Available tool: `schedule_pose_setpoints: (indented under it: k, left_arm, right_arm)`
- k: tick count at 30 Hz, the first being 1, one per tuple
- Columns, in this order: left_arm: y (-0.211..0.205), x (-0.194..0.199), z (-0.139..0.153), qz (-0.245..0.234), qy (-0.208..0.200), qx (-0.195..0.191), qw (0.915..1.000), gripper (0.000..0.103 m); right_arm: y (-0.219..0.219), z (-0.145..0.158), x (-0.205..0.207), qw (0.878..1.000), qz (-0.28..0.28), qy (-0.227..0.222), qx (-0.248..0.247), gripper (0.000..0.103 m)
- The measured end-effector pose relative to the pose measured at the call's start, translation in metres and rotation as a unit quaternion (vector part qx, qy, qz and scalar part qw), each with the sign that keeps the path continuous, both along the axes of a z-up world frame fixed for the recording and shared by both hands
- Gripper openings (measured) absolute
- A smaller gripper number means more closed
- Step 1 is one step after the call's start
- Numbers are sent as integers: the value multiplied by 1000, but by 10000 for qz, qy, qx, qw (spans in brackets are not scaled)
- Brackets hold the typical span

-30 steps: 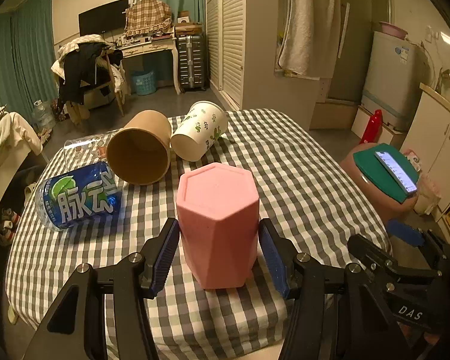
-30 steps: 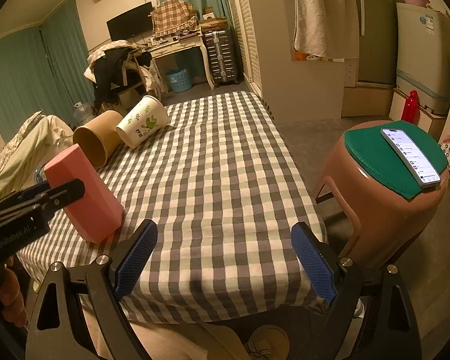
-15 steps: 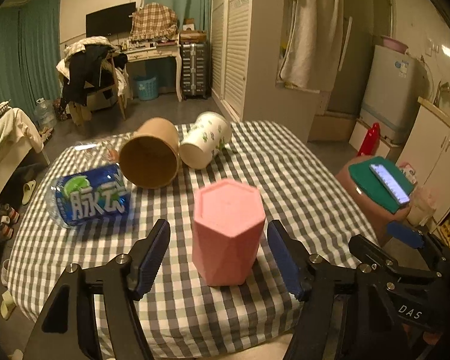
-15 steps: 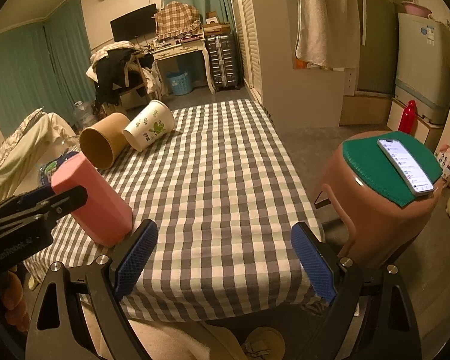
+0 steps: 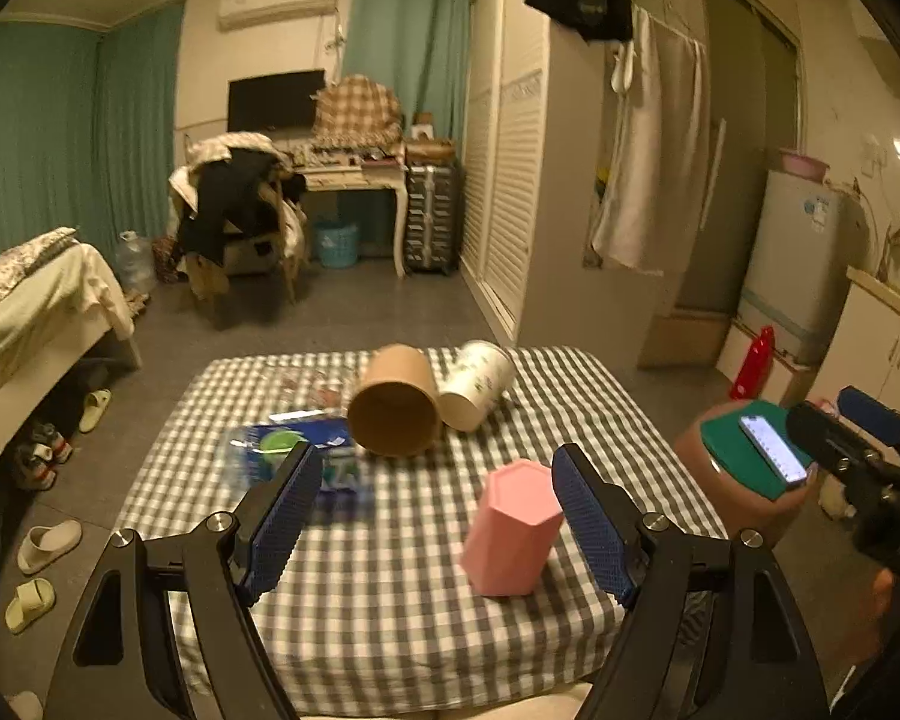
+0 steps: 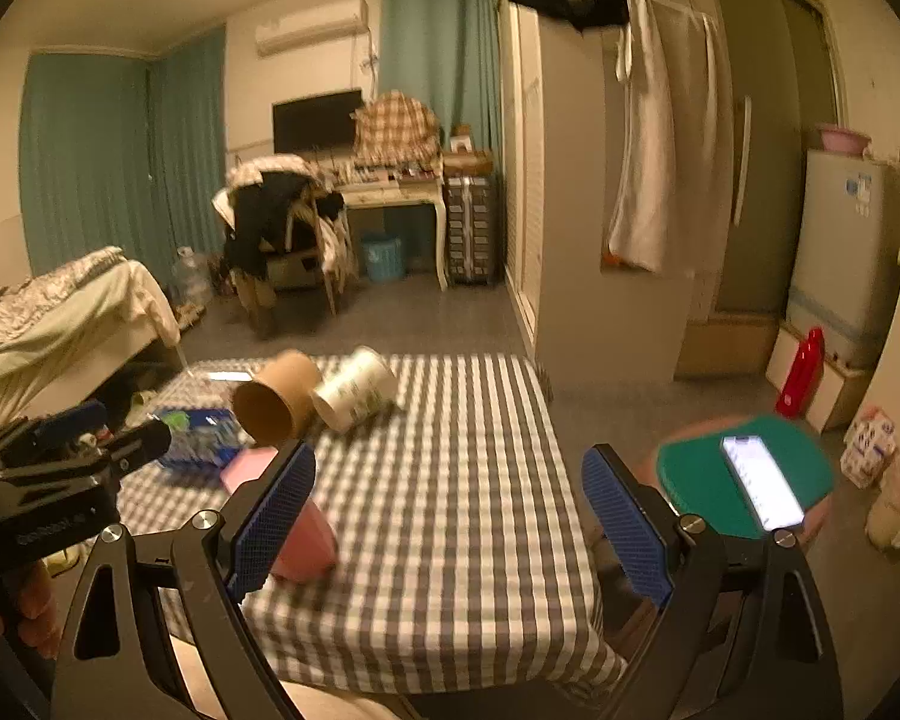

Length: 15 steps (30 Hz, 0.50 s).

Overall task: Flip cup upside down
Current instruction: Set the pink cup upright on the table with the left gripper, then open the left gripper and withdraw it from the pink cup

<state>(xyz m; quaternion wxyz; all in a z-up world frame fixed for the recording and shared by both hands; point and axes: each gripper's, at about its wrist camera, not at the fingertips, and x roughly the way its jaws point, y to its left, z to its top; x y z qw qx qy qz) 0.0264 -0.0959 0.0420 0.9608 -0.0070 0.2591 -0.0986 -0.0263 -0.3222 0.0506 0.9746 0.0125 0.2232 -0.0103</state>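
A pink hexagonal cup (image 5: 511,528) stands upside down on the checked tablecloth near the table's front edge, closed base upward. In the right wrist view it (image 6: 306,537) is partly hidden behind the right gripper's left finger. My left gripper (image 5: 435,525) is open and empty, raised above and behind the cup, which sits by its right finger without touching. My right gripper (image 6: 450,531) is open and empty, over the front right part of the table. The right gripper also shows at the right edge of the left wrist view (image 5: 858,450).
A brown paper cup (image 5: 396,414) and a white printed paper cup (image 5: 474,384) lie on their sides at the table's far side. A blue-labelled bottle (image 5: 300,462) lies left of them. A stool with a green pad and phone (image 5: 771,447) stands right of the table.
My left gripper has let go of the pink cup, opened wide and pulled back and up. The right gripper has also lifted and drawn back. The cup stays standing on the table.
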Motion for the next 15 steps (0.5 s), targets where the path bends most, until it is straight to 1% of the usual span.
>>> schedule_pose_setpoints:
  k: [5, 6, 7, 8, 9, 10, 13, 15]
  left_arm:
    - [23, -22, 12, 234, -216, -15, 9995, 82]
    - [28, -26, 14, 277, -246, -17, 9993, 84]
    - [32, -31, 14, 337, -283, -22, 9990, 89]
    - [36, -35, 14, 406, -323, -21, 9987, 93]
    - [42, -41, 13, 527, -385, -23, 9979, 100]
    - [46, -45, 12, 616, -423, -25, 9972, 101]
    - [56, -54, 5, 798, -445, -63, 9958, 102]
    - [62, -59, -1, 883, -456, -52, 9950, 102]
  right_arm:
    - [15, 17, -23, 9998, 125, -132, -97, 91]
    - [18, 18, -26, 9997, 140, -151, -113, 91]
    - [21, 18, -30, 9996, 167, -174, -124, 91]
    - [25, 17, -33, 9995, 221, -189, -121, 92]
    - [28, 16, -35, 9994, 274, -187, -114, 93]
    - [31, 13, -37, 9993, 311, -179, -106, 93]
    - [38, 2, -45, 9990, 403, -168, -40, 95]
    - [41, -5, -48, 9990, 408, -184, 21, 102]
